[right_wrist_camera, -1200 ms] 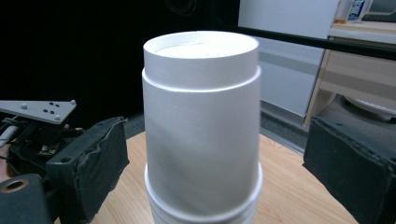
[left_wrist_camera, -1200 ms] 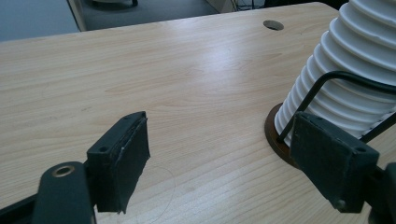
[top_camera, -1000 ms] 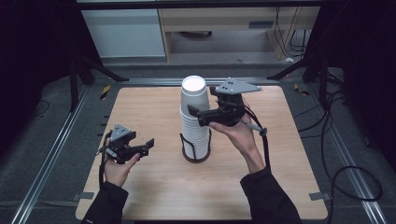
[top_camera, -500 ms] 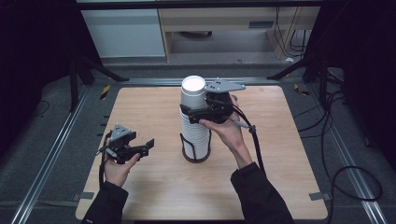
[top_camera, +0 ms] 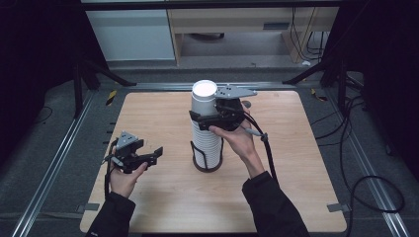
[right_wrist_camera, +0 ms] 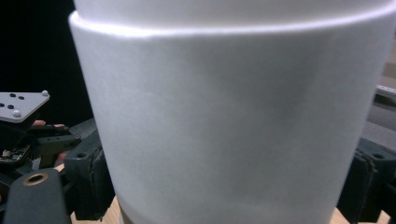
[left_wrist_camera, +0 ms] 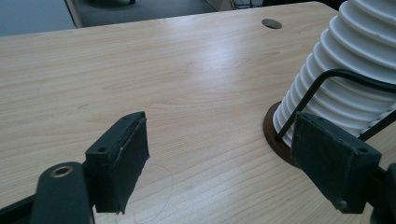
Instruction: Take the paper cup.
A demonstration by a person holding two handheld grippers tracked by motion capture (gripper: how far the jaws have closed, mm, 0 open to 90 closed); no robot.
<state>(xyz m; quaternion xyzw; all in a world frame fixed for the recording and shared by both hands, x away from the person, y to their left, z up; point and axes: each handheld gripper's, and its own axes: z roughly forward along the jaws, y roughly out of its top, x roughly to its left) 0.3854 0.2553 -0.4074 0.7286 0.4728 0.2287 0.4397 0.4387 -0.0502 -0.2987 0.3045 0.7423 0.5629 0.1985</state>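
1. Cups (top_camera: pixel 206 129): white nested stack, upright in wire holder (top_camera: pixel 207 160), mid worktop (top_camera: pixel 158 207).
2. Right hand-held gripper (top_camera: pixel 210 117): jaws spread, flanking the top cup (right_wrist_camera: pixel 233 121); whether they touch it cannot be told.
3. Left hand-held gripper (top_camera: pixel 148 157): spread, holding nothing, just beside the holder base.
4. Handling advice: squeeze lightly below the rim, lift straight up so only one cup separates; steady the holder with the left if the stack rises.

A pale wooden worktop (top_camera: pixel 163 207) sits in a metal rail frame (top_camera: pixel 54 163) on grey carpeted floor (top_camera: pixel 39 143). Beyond it stand a white cabinet (top_camera: pixel 131 34) and a light wooden unit (top_camera: pixel 232 24). Black cables (top_camera: pixel 365 177) trail over the floor, and the room's edges lie in darkness.
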